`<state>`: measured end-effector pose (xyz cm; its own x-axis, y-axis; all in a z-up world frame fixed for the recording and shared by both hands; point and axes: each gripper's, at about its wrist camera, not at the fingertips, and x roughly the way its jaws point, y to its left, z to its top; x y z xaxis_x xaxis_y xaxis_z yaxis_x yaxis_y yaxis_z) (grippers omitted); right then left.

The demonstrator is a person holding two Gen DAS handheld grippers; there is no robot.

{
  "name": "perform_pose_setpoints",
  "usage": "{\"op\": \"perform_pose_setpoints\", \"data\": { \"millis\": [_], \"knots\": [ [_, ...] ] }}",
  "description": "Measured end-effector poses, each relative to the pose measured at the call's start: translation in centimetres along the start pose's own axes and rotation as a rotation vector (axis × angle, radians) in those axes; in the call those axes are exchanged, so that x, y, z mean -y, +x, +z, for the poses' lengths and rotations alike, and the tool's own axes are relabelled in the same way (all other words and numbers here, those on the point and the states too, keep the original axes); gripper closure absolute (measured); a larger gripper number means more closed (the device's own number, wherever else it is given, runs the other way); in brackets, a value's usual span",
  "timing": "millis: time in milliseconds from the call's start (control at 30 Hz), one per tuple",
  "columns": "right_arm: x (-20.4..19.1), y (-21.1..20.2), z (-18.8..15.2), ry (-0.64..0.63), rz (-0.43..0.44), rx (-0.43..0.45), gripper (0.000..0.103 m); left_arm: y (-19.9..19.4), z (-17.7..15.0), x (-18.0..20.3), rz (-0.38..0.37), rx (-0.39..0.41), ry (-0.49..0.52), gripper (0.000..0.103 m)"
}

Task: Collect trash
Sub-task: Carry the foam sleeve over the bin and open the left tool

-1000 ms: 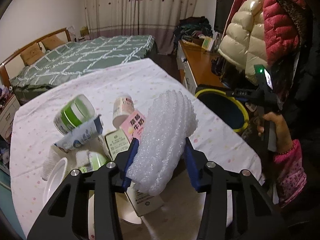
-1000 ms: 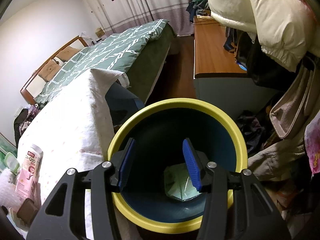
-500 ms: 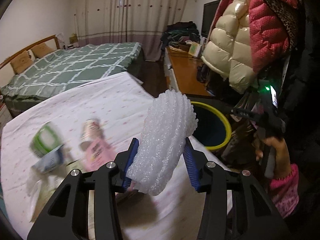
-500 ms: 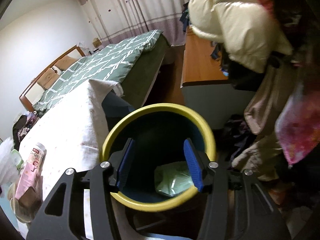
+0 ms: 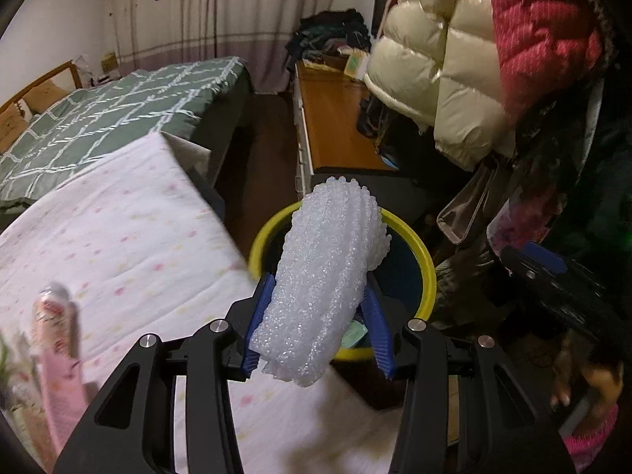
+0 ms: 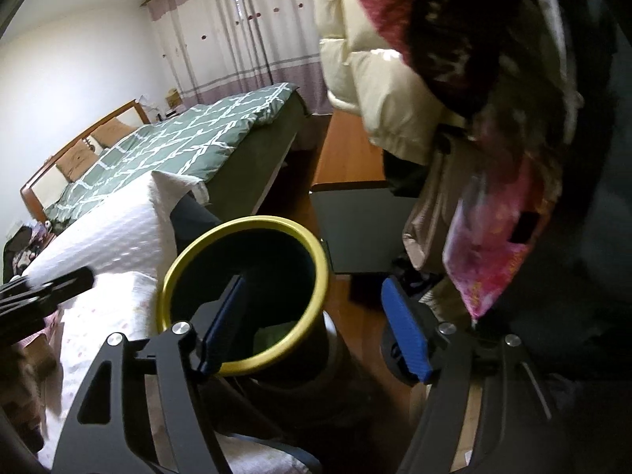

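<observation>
Left wrist view, foam wrap (image 5: pixel 324 276) clamped between left gripper (image 5: pixel 318 326) fingers (image 5: pixel 258 316)

Foam swung over to the bin

The left tool (image 5: pixel 316 324) has carried the foam wrap (image 5: pixel 324 276) off the surface's (image 5: pixel 118 237) edge over the yellow-rimmed bin (image 5: pixel 428 276); the empty right tool's (image 6: pixel 316 324) jaws are opening.

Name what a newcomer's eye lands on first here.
The white foam net sleeve clamped in the left gripper, poised before the yellow-rimmed trash bin beside the white spotted tablecloth. In the right wrist view, the right gripper is empty, jaws opening, by the same bin.
</observation>
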<state>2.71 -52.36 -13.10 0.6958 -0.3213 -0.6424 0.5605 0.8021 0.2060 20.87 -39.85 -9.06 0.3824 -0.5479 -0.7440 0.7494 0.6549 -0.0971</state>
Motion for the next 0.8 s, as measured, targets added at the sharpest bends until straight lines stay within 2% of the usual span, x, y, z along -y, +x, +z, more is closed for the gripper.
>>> {"op": "perform_pose_setpoints", "data": {
  "millis": [233,300,333,433,600,700,800],
  "knots": [
    [1.0,-1.0,-0.9,0.007,0.01,-0.007,0.035,5.3,1.5,2.4,-0.004,-0.075,0.025,0.058],
    [0.9,-1.3,-1.1,0.005,0.02,-0.011,0.035,6.5,1.7,2.9,0.013,-0.092,0.024,0.02],
    [0.9,-1.4,-1.2,0.003,0.023,-0.011,0.035,6.8,1.7,3.1,0.023,-0.086,0.029,0.017],
    [1.1,-1.6,-1.3,0.004,0.023,-0.015,0.035,7.5,1.8,3.8,0.04,-0.09,0.054,0.016],
    [1.4,-2.0,-1.3,0.018,0.027,-0.012,0.035,6.9,1.5,3.2,0.034,-0.085,0.027,0.016],
    [0.9,-2.0,-1.4,0.01,0.024,-0.01,0.035,4.6,1.2,2.5,0.04,-0.051,0.007,0.016],
    [0.3,-1.7,-1.6,-0.007,0.022,-0.023,0.034,0.6,0.8,1.2,0.055,0.015,-0.033,0.013]
  ]
}}
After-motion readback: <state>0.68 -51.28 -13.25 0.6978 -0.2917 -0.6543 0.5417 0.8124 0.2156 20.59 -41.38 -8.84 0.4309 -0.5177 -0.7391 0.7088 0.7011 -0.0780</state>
